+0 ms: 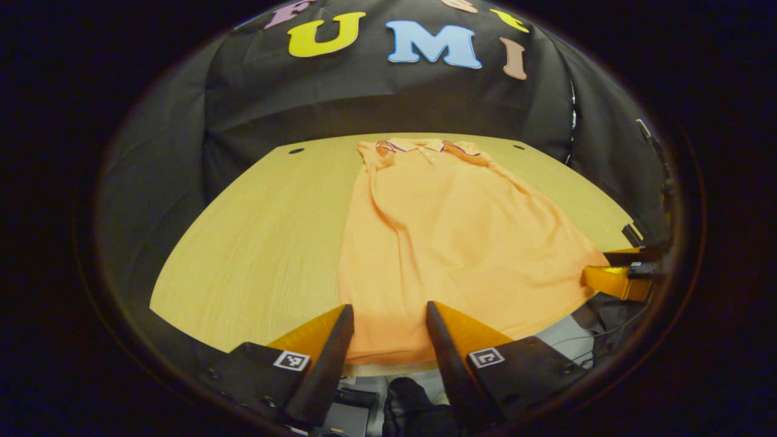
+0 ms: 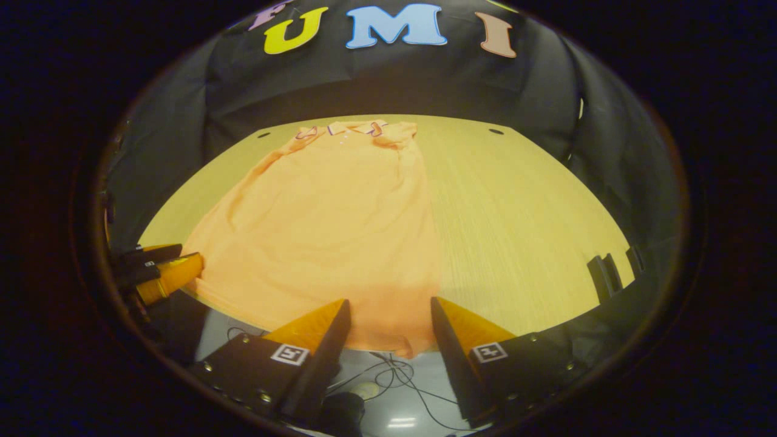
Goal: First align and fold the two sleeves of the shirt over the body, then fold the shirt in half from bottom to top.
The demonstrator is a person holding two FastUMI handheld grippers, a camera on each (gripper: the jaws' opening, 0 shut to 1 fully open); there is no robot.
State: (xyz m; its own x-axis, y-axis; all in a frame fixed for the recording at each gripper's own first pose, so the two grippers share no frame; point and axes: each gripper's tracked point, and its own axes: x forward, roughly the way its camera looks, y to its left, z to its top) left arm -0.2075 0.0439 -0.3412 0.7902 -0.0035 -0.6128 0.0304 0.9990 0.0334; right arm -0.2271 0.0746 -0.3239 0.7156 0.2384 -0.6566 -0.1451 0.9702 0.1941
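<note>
- Fingers of the left gripper (image 1: pixel 390 325) stand apart at the near table edge, the shirt's (image 1: pixel 449 243) hem lying between them; they press on nothing.
- Likewise the right gripper (image 2: pixel 390 318) is spread wide over the hem's other end, with cloth in the gap but no grip on it.
- From the left gripper view, the right gripper appears far off at the shirt's right hem corner; from the right gripper view, the left one sits just beside the left hem corner.
- Shirt lies flat on the table (image 1: pixel 255 243), collar (image 1: pixel 419 145) at the far edge, hem hanging slightly over the near edge.
- Both sleeves look already folded onto the body: the outline is a plain narrow panel, no sleeve sticking out.
- What is left, by this reading, is the bottom-to-top fold; both grippers seem placed to pinch the hem for it.
</note>
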